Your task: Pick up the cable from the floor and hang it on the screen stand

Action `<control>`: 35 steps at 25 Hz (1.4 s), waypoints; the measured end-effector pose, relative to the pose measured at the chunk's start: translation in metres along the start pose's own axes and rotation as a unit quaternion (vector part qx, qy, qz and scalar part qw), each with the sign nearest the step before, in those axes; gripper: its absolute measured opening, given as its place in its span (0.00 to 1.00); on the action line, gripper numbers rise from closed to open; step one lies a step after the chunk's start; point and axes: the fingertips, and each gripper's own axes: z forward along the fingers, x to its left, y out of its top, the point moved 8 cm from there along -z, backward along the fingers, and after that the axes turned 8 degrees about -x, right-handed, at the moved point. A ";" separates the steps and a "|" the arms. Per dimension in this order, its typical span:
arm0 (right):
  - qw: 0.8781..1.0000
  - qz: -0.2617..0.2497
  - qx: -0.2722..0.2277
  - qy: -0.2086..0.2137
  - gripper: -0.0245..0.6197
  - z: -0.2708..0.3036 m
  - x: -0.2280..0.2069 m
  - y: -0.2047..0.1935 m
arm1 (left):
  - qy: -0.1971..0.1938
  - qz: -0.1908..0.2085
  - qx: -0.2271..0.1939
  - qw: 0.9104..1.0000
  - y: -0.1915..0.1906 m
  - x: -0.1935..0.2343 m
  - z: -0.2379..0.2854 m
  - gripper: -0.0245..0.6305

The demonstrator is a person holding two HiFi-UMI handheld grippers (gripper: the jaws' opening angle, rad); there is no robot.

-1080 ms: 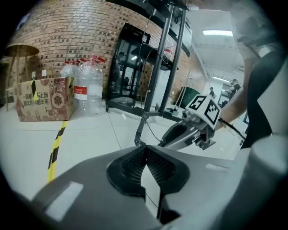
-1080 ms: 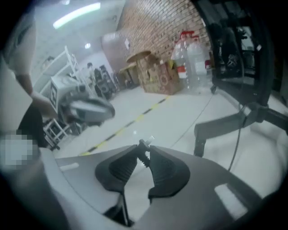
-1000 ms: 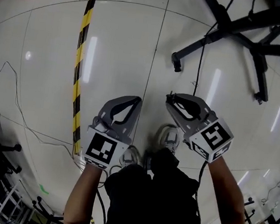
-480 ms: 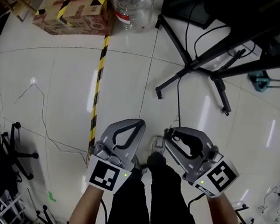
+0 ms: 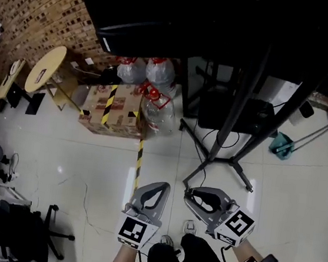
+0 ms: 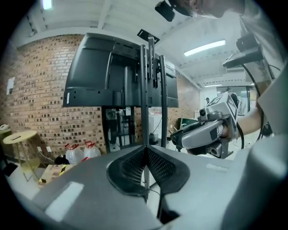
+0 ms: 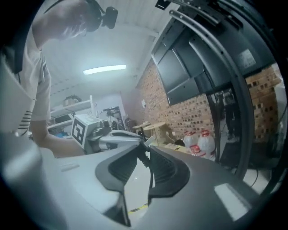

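My right gripper [image 5: 187, 191] is shut on the black ribbed end of the cable [image 7: 140, 155], which sits pinched at the jaw tips in the right gripper view. My left gripper [image 5: 160, 184] is right beside it, jaws shut with nothing between them [image 6: 145, 149]. The black screen stand [image 5: 240, 107] rises just ahead, its legs [image 5: 207, 162] spread on the white floor a little beyond both grippers. The dark screen [image 6: 103, 72] hangs on the stand's twin poles [image 6: 145, 90]. The rest of the cable is too thin to follow.
A cardboard box with yellow-black tape [image 5: 110, 112] and large water bottles [image 5: 157, 91] stand by the brick wall, left of the stand. A round wooden stool [image 5: 44, 68] is further left. Yellow-black floor tape [image 5: 138, 166] runs towards me. Chair bases [image 5: 15, 228] crowd the lower left.
The view has swung up from the floor to the stand, screen and brick wall. Both grippers stay side by side, now low in the picture, with the right still gripping the cable.
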 end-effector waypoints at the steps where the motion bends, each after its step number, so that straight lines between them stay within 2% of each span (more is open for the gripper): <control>1: 1.000 -0.011 -0.010 0.004 0.18 -0.004 0.001 0.019 | -0.001 0.002 -0.009 1.000 0.019 -0.004 0.004 0.07; 4: 0.999 -0.034 -0.036 0.015 0.18 -0.012 0.001 0.066 | -0.006 0.028 -0.030 0.999 0.068 -0.014 0.014 0.07; 6: 0.998 -0.049 -0.039 0.020 0.18 -0.012 0.001 0.084 | -0.010 0.046 -0.036 0.998 0.087 -0.018 0.015 0.07; 15: 0.994 -0.105 -0.043 0.008 0.18 -0.004 0.003 0.119 | -0.028 0.115 -0.075 0.990 0.131 -0.008 0.016 0.07; 20: 0.990 -0.135 -0.050 -0.005 0.18 0.016 -0.005 0.167 | -0.038 0.131 -0.106 0.985 0.161 0.015 0.030 0.07; 26: 0.982 -0.170 -0.066 -0.049 0.18 0.060 -0.024 0.263 | -0.045 0.136 -0.174 0.974 0.239 0.072 0.058 0.07; 31: 0.961 -0.248 -0.074 -0.093 0.18 0.077 -0.025 0.352 | -0.093 0.158 -0.224 0.957 0.323 0.103 0.083 0.07; 35: 0.947 -0.292 -0.067 -0.116 0.18 0.082 -0.020 0.423 | -0.103 0.183 -0.259 0.943 0.394 0.116 0.092 0.07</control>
